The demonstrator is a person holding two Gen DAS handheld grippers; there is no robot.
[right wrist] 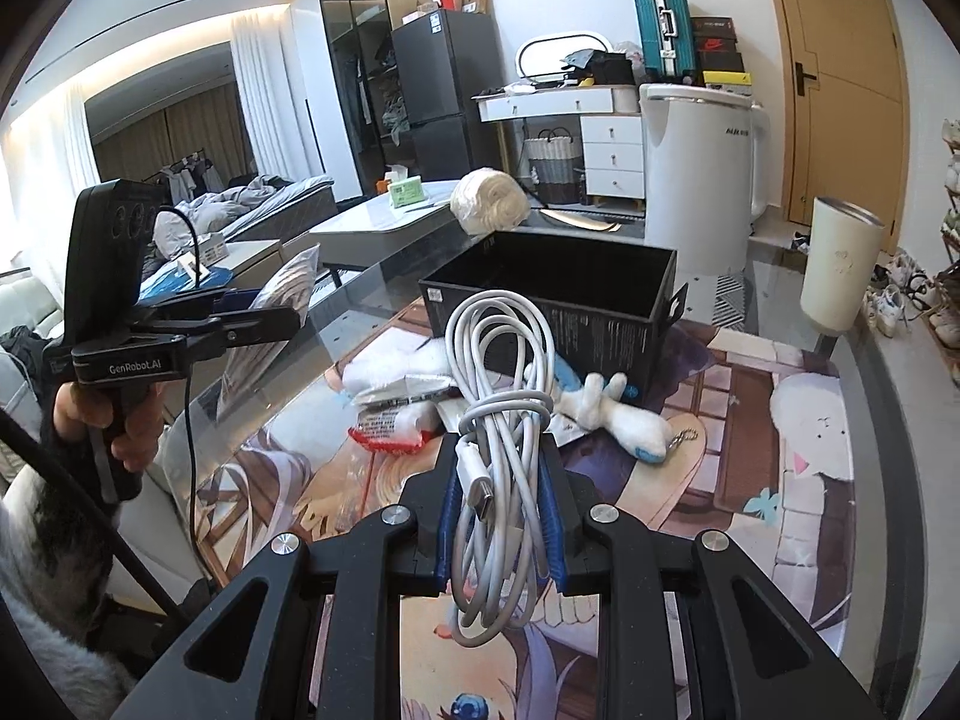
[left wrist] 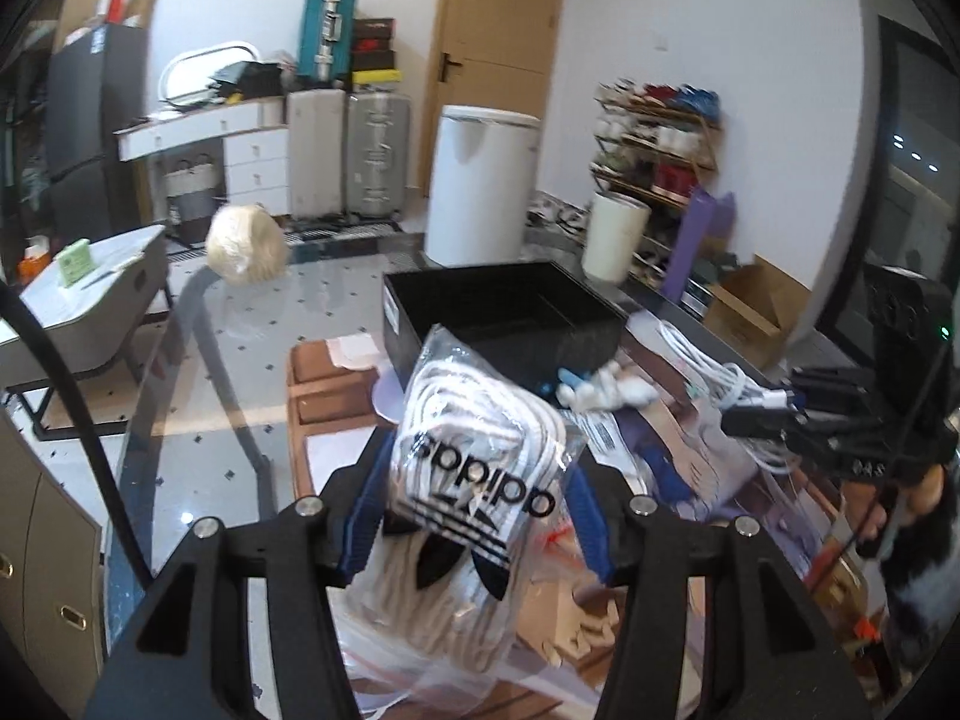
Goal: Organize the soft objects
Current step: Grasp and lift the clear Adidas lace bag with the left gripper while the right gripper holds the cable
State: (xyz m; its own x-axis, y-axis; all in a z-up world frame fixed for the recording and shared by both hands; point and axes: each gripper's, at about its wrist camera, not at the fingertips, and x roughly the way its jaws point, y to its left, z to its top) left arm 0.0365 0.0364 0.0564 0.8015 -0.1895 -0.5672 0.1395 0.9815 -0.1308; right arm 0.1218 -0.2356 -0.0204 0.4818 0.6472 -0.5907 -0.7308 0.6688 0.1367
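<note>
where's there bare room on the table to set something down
The black box looks empty inside. The illustrated mat is bare right of the plush toy, toward the white tumbler. Glass is bare left of the box, near the yarn ball. Crowded: packets and plush in front of the box.

right claw [right wrist: 501, 516] gripping cable [right wrist: 501, 420] (white, coiled)

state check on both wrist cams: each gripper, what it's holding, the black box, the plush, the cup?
left gripper: jaws shut on the bagged laces, lifted
bagged laces: sealed in clear plastic bag, held
right gripper: jaws shut on the white cable
white cable: coiled, held, loops hanging loose
black box: open top, upright; nothing seen inside
plush toy: lying on the mat beside the box
white cup: upright, no lid
</note>
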